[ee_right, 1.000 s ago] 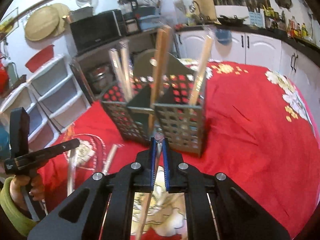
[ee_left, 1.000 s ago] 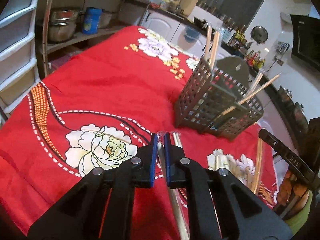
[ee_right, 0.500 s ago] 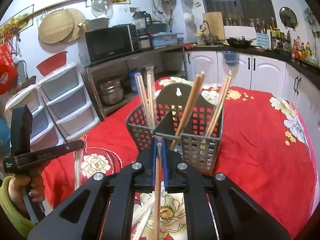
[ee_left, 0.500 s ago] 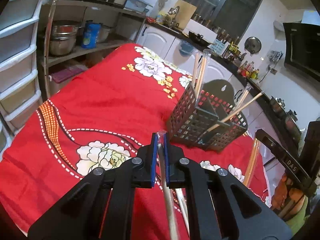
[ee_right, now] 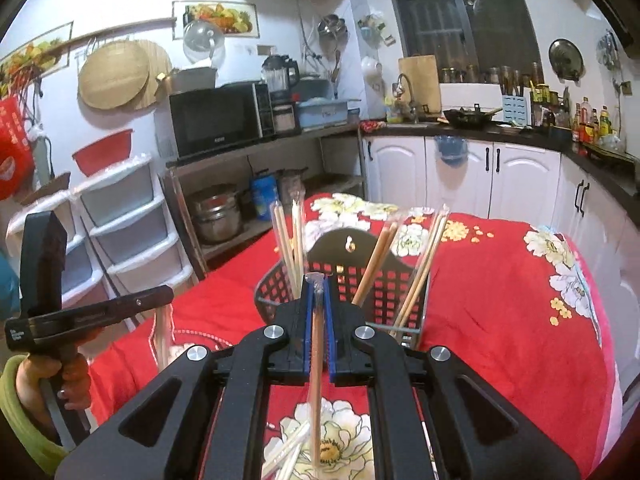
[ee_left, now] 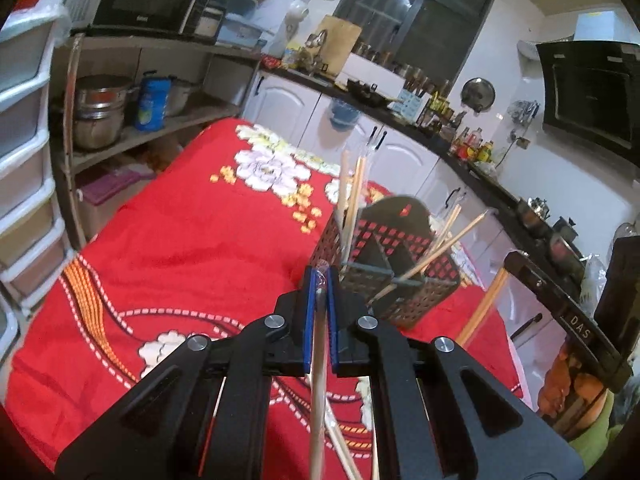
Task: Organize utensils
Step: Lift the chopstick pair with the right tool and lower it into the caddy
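Nearest the left wrist lens, left gripper (ee_left: 320, 280) fingers (ee_left: 307, 312) clamped on a plastic-wrapped chopstick pair (ee_left: 318, 380) hanging down toward the red floral cloth (ee_left: 192, 248) on the table. Just beyond the blue pads, close to the black lattice utensil basket (ee_left: 384, 268), more loose wrapped chopsticks (ee_left: 340, 444) flat on the cloth below.

Closest to the right wrist lens, right gripper (ee_right: 317, 280) fingers (ee_right: 306, 320) pinched together on another wrapped chopstick pair (ee_right: 316, 392), its top end poking up between the tips, directly before the basket (ee_right: 360, 284). Inside the basket, upright and leaning chopsticks (ee_right: 420, 276) in separate compartments. Behind the basket, white cabinets (ee_right: 460, 172) and a microwave (ee_right: 216, 118).
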The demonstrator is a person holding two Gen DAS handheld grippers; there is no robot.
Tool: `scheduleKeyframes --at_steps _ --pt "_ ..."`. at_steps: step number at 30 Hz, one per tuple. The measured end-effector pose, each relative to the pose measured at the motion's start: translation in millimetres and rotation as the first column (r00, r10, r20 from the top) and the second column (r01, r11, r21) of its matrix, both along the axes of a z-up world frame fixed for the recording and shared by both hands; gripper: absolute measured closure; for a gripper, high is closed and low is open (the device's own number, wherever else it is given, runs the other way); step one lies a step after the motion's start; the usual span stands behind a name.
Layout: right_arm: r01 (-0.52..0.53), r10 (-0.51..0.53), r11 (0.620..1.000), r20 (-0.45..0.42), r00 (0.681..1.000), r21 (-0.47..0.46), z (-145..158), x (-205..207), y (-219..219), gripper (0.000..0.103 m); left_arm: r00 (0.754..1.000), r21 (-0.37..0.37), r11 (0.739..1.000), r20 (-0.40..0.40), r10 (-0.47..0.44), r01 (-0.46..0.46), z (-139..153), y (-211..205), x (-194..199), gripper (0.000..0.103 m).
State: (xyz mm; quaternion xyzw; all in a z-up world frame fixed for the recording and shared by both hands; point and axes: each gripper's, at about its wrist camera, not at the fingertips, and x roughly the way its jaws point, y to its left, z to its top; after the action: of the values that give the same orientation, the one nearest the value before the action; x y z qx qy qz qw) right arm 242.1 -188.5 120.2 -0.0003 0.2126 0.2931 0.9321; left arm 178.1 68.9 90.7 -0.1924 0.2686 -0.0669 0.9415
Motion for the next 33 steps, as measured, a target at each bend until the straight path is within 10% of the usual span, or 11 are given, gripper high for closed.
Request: scheduleKeyframes --at_steps 33 --pt "-0.014 -0.015 0.988 0.187 0.982 0.155 98 24 -26 0.097 0.986 0.101 0.995 0.163 -0.043 0.026 91 -47 38 0.102"
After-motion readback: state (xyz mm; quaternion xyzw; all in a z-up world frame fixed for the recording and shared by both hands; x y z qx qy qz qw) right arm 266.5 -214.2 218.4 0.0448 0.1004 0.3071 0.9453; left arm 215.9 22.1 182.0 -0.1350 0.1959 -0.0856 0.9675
